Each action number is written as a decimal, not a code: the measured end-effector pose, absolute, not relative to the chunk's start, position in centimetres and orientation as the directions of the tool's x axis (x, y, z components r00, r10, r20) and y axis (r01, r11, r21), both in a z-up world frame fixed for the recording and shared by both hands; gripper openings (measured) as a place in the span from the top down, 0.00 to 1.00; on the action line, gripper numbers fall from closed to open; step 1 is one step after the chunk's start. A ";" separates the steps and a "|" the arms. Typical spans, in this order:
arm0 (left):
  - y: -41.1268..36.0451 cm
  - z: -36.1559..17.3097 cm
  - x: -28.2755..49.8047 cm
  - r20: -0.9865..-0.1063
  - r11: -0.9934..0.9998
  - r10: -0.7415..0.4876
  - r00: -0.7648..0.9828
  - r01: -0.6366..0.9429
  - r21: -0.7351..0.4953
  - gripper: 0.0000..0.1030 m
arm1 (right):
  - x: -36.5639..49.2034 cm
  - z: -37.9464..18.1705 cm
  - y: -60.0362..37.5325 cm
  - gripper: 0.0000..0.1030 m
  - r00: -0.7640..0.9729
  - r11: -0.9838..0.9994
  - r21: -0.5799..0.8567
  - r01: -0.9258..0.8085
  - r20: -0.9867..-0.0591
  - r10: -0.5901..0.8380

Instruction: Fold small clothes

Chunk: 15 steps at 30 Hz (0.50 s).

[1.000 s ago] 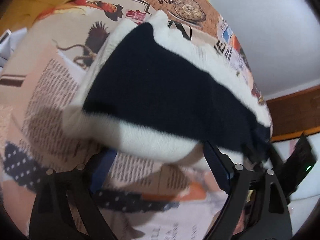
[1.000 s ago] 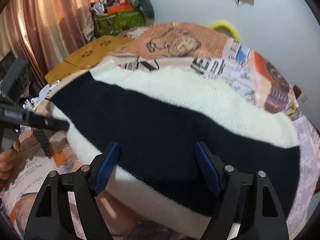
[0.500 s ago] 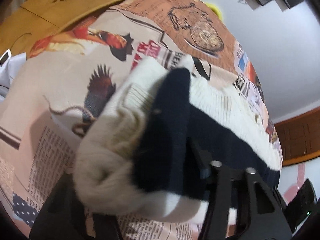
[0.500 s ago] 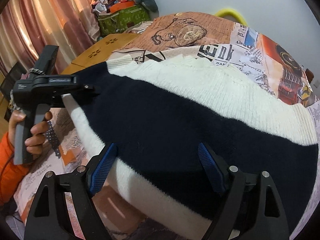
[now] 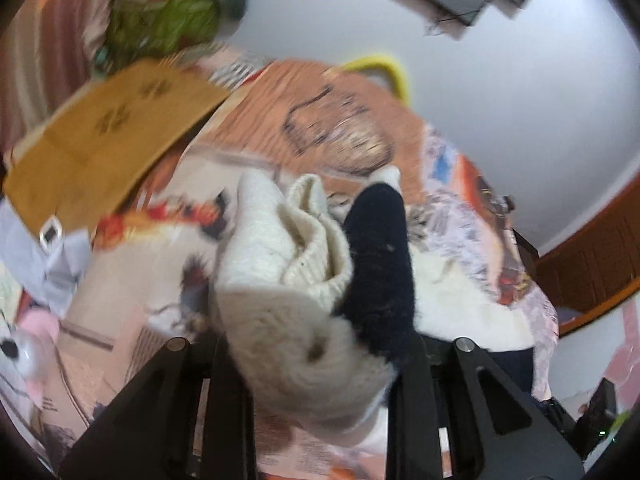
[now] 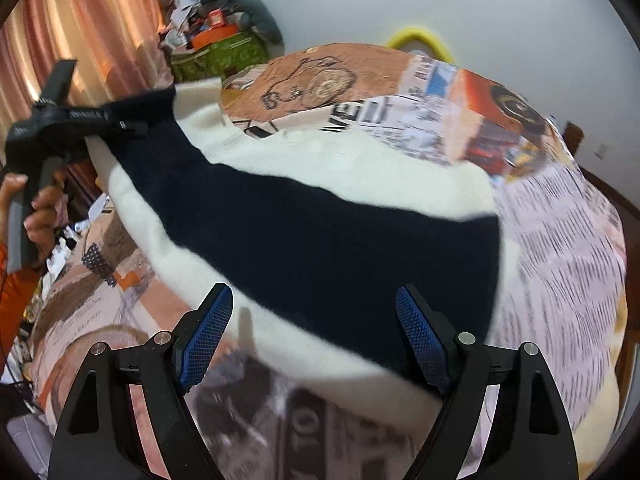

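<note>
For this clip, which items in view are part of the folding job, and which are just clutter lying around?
Part of the job:
- cream and navy sweater
- left gripper, clamped on a bunched end of the sweater
- right gripper, open over the near edge
- newspaper-print cloth underneath

Lying about:
- green bag with boxes
- yellow hoop
- wooden board
- pink plush toy

Left gripper (image 5: 320,360) fingertips buried under bunched sweater (image 5: 304,320); tablecloth (image 5: 340,128) print motion-blurred
</note>
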State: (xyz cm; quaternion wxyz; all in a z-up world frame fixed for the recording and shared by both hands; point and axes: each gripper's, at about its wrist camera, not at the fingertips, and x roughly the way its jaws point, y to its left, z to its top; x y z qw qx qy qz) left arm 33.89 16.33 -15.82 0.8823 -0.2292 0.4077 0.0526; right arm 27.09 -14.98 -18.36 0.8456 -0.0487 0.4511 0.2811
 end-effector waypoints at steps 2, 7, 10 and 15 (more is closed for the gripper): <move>14.0 -13.4 34.5 -0.716 0.908 -0.104 0.691 -0.228 -0.351 0.77 | 26.8 -18.8 -15.9 0.21 0.431 0.841 0.183 -0.508 -0.791 0.433; 7.2 -9.1 36.5 -0.673 0.941 -0.156 0.723 -0.098 -0.324 0.77 | 27.0 -20.4 -17.3 0.21 0.396 0.837 0.263 -0.480 -0.786 0.474; 3.1 -7.9 37.8 -0.670 0.958 -0.174 0.722 -0.034 -0.285 0.77 | 26.7 -20.1 -17.4 0.21 0.399 0.829 0.266 -0.492 -0.777 0.487; -3.8 -7.1 39.9 -0.683 0.973 -0.202 0.702 0.063 -0.223 0.77 | 26.8 -19.2 -18.4 0.22 0.407 0.822 0.281 -0.495 -0.761 0.506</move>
